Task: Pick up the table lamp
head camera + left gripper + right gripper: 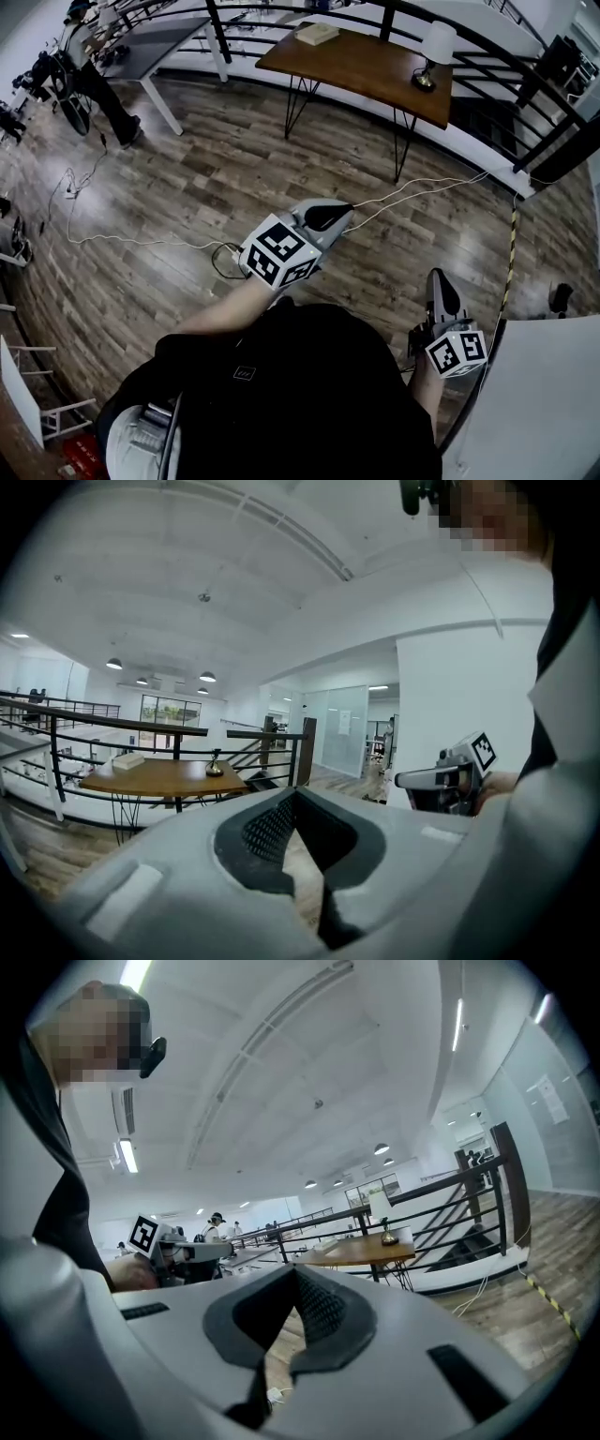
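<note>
Your left hand-held gripper (339, 212) and right hand-held gripper (441, 281) are both closed and empty, well apart from the table lamp (433, 54) at the right end of the wooden bench (356, 70), so you may trip on the white floor cable (441, 184) or topple the lamp, whose cord I cannot make out.

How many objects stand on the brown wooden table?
2 on the wooden table: a book at its left end, the table lamp at its right end. Smaller ones may go unseen.
</note>
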